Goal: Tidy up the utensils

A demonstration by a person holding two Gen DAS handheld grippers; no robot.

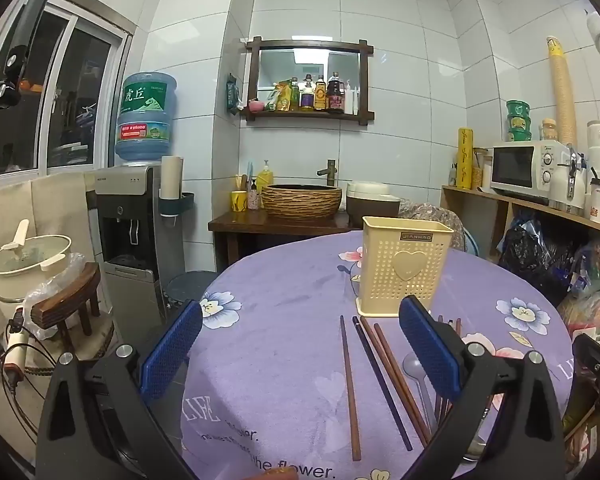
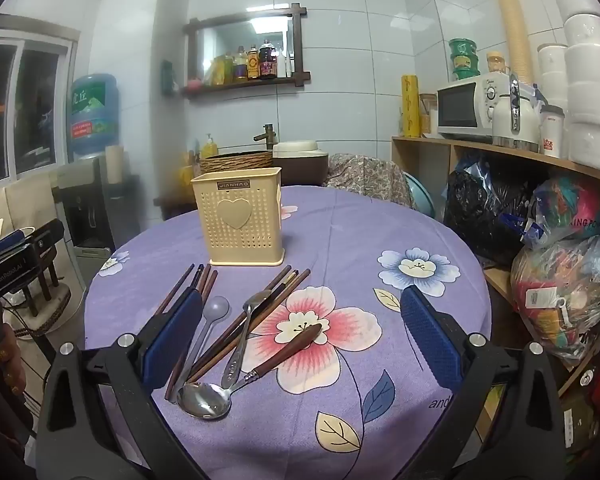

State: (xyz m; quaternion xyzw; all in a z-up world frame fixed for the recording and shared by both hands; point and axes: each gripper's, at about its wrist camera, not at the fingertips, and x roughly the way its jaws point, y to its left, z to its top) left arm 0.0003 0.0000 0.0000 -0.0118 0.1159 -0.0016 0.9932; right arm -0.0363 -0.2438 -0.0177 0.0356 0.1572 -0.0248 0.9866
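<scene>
A cream perforated utensil holder [image 1: 402, 266] with a heart stands upright on the purple flowered tablecloth [image 1: 284, 312]; it also shows in the right wrist view [image 2: 240, 220]. Several chopsticks [image 1: 380, 376] lie in front of it. In the right wrist view more chopsticks [image 2: 256, 316], a translucent plastic spoon [image 2: 208, 328], a small metal spoon [image 2: 242, 332] and a wooden-handled metal spoon [image 2: 252, 372] lie loose. My left gripper [image 1: 300, 344] is open and empty above the chopsticks. My right gripper [image 2: 300, 340] is open and empty above the spoons.
A water dispenser [image 1: 132, 220] and a stool [image 1: 68, 308] stand left of the table. A basin [image 1: 302, 200] sits on a cabinet behind it. A shelf with a microwave [image 2: 466, 108] and bags [image 2: 560, 280] stands at the right.
</scene>
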